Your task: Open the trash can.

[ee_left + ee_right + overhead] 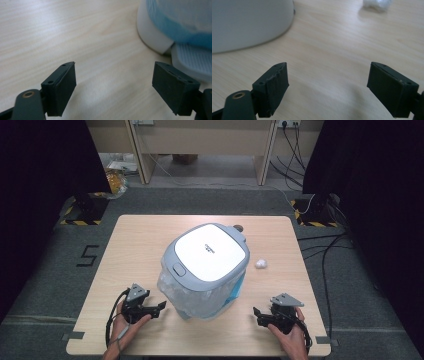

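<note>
white-lidded grey bin lined with a clear plastic bag (206, 270) stands mid light wooden desk (135, 240); crumpled white paper ball (261, 264) lies to its right, apart.

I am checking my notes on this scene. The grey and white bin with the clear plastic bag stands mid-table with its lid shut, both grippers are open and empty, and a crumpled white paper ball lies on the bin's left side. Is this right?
Not quite: the crumpled white paper ball lies on the right side of the grey and white bin, as the high view shows. The rest holds: the lid is shut, and the left gripper and right gripper are open and empty.
</note>
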Available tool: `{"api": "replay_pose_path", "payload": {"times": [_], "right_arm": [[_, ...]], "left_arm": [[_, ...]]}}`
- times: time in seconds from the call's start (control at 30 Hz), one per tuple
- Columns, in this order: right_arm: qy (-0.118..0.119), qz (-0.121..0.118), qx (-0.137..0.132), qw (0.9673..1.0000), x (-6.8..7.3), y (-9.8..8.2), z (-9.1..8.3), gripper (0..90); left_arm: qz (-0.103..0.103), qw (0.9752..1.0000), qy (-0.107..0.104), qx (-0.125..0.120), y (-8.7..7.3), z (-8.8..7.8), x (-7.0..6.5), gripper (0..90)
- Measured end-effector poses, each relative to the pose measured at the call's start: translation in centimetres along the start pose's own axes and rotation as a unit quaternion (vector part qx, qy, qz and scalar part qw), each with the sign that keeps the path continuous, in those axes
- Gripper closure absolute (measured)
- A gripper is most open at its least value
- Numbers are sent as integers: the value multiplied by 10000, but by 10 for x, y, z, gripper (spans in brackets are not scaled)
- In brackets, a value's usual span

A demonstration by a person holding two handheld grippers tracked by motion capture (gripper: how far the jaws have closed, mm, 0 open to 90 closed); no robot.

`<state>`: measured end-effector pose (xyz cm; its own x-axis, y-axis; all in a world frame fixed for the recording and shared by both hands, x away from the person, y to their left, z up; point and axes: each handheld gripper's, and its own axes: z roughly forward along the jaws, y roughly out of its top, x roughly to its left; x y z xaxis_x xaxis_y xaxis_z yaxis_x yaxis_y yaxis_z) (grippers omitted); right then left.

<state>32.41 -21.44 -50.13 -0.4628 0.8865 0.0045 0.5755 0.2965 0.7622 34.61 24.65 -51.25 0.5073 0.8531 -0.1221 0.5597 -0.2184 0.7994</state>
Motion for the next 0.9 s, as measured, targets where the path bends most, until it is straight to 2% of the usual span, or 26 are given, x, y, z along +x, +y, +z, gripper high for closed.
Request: {"api": "replay_pose_path", "payload": {"times": [0.07, 0.1, 0.2, 0.27, 0.3, 0.4, 0.5, 0.6, 0.77, 0.9], "right_arm": [[11, -34, -73, 10000, 5, 7, 1, 165], [34, -76, -113, 9999, 8, 12, 3, 165], [115, -153, -190, 9996, 16, 23, 6, 165], [151, -233, -214, 9994, 21, 28, 9, 165], [177, -291, -232, 9991, 24, 32, 11, 166], [179, -312, -209, 9991, 29, 38, 17, 166], [172, -281, -241, 9992, 31, 43, 25, 171], [59, -305, -198, 9993, 30, 46, 29, 162], [58, -278, -199, 9994, 27, 48, 32, 160], [139, -171, -259, 9994, 24, 49, 37, 160]], "left_arm": [[-29, 10000, 3, -29, 3, 1, 0, 185], [-32, 10000, -5, -76, 9, 3, 0, 185], [-35, 9999, -128, -74, 17, 8, -1, 185], [-34, 9998, -153, -77, 18, 8, -2, 184], [-21, 9997, -234, -63, 19, 10, -3, 185], [-47, 9997, -242, -58, 20, 13, -4, 185], [-22, 9996, -271, -23, 19, 16, -7, 185], [11, 9995, -315, 47, 17, 20, -11, 185], [71, 9994, -299, 144, 13, 22, -16, 204], [-6, 9991, -369, 188, 8, 23, -16, 211]]}}
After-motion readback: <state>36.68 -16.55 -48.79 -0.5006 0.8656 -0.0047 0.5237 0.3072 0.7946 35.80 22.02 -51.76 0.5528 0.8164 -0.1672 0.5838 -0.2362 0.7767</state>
